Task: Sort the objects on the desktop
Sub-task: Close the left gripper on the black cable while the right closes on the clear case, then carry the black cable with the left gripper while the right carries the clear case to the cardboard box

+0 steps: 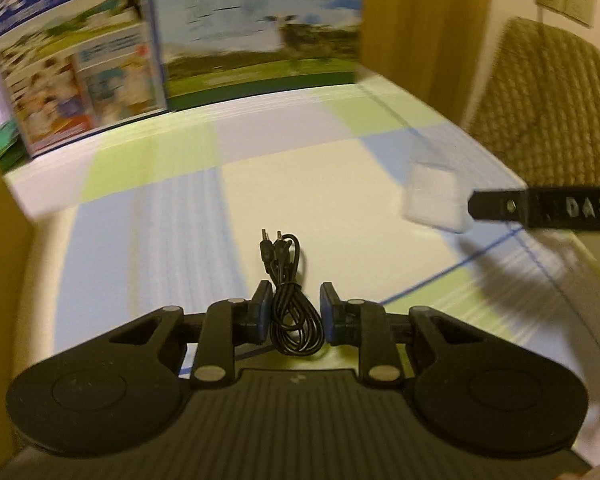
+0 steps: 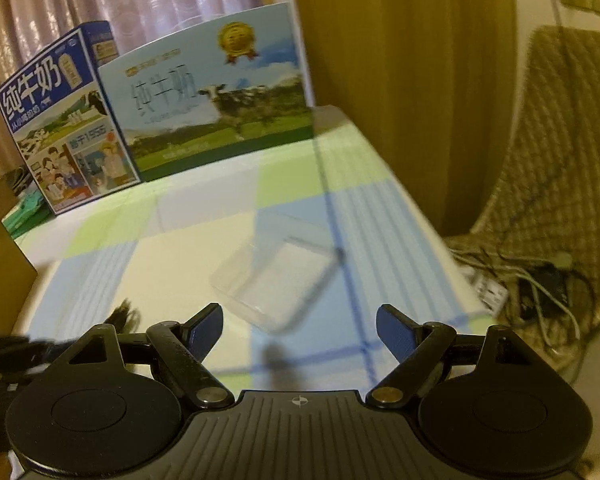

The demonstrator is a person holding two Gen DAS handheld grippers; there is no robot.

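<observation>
A coiled black audio cable (image 1: 286, 264) with two jack plugs hangs between the blue pads of my left gripper (image 1: 296, 312), which is shut on it above the checked tablecloth (image 1: 340, 184). It stays sharp while the background blurs. A clear plastic box (image 2: 276, 280) lies on the cloth just ahead of my right gripper (image 2: 300, 326), whose fingers stand wide open and empty. In the left wrist view the same box (image 1: 432, 196) sits at the right, with one black finger of the right gripper (image 1: 540, 208) beside it. The cable (image 2: 124, 312) shows as a blur at the left of the right wrist view.
Two milk cartons, a blue one (image 2: 64, 120) and a pale one with a cow (image 2: 216, 92), stand at the table's far edge. A woven chair (image 2: 560, 160) with a power strip and cords (image 2: 512, 280) is off the right edge. A brown cardboard box (image 2: 0, 264) sits at the left.
</observation>
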